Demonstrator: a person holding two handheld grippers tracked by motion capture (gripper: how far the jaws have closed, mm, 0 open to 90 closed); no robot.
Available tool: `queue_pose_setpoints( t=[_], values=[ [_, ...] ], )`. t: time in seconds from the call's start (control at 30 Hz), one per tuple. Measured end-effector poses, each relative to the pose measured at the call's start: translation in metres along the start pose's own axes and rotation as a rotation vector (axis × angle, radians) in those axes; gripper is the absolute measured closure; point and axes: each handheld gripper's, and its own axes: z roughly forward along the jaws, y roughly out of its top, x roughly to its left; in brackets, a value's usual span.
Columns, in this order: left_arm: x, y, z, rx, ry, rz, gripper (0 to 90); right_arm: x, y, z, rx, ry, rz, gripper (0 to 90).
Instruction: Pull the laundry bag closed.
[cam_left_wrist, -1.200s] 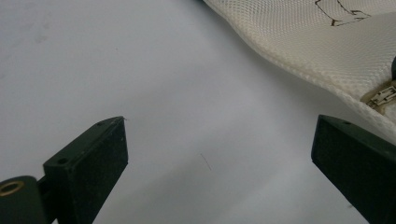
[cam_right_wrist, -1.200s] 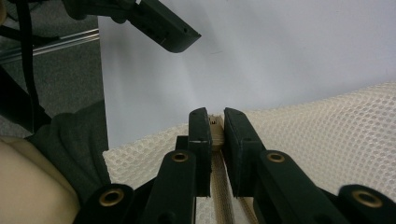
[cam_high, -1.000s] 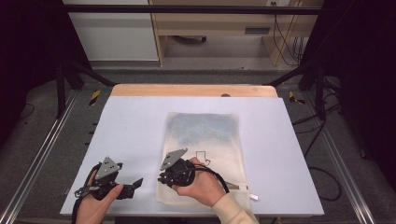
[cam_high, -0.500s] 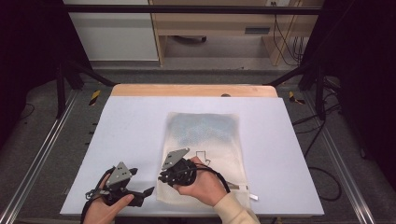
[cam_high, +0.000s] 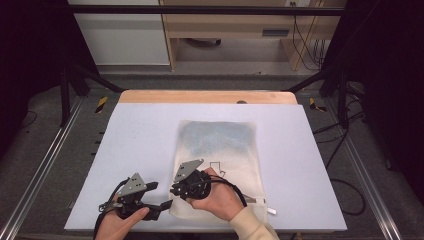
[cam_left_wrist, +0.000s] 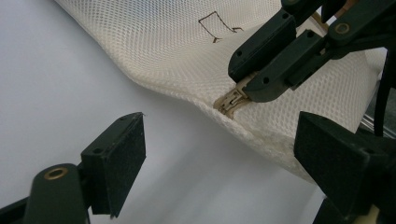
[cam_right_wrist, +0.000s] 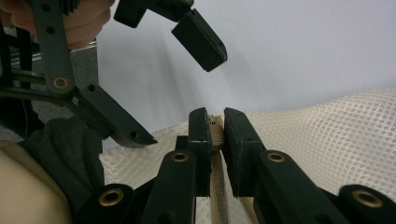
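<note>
A cream mesh bag (cam_high: 220, 145) lies flat on the white table (cam_high: 140, 135), its zipper along the near edge. My right gripper (cam_high: 175, 191) is shut on the tan zipper pull (cam_right_wrist: 216, 133) at the bag's near-left corner; the zipper pull (cam_left_wrist: 229, 100) sits pinched under the right gripper (cam_left_wrist: 252, 91). Just left of it, my left gripper (cam_high: 159, 195) is open. Its jaws have just been closing, and the pads (cam_left_wrist: 116, 161) touch nothing. The bag's raised edge (cam_left_wrist: 261, 135) lies ahead between them. In the right gripper view, the left gripper (cam_right_wrist: 173, 88) hangs spread above the corner.
A small metal tab (cam_high: 270, 211) pokes out of the bag's near-right corner. A wooden strip (cam_high: 207, 96) runs along the table's far edge. Metal rails (cam_high: 45, 165) flank the table, and cables (cam_high: 345, 185) trail on the floor to the right.
My left gripper has slid right along the table's near edge, up to the bag's corner and the right gripper. The right hand and bag have not moved.
</note>
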Motion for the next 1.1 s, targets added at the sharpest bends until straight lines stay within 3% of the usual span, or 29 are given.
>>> queue_pose_setpoints(
  t=[0.13, 0.23, 0.33, 0.73, 1.1],
  values=[
    [0.003, 0.004, -0.001, -0.016, -0.003, 0.028, 16.7, 0.0, 0.0, 0.001, 0.002, 0.0, -0.008, 81.9],
    [0.001, 0.002, -0.002, -0.024, -0.009, -0.01, 16.6, 0.0, 0.0, 0.001, 0.003, 0.001, -0.008, 81.8],
    [0.0, 0.002, 0.002, -0.018, -0.01, -0.015, 15.6, 0.0, 0.0, 0.001, 0.002, 0.0, -0.009, 81.9],
    [-0.002, 0.004, 0.021, 0.031, -0.059, 0.038, 15.1, 0.0, 0.001, -0.001, -0.006, -0.003, -0.008, 81.9],
    [0.0, 0.004, 0.036, 0.005, -0.149, 0.025, 25.7, 0.001, 0.002, -0.003, -0.012, -0.001, -0.013, 81.9]
  ],
)
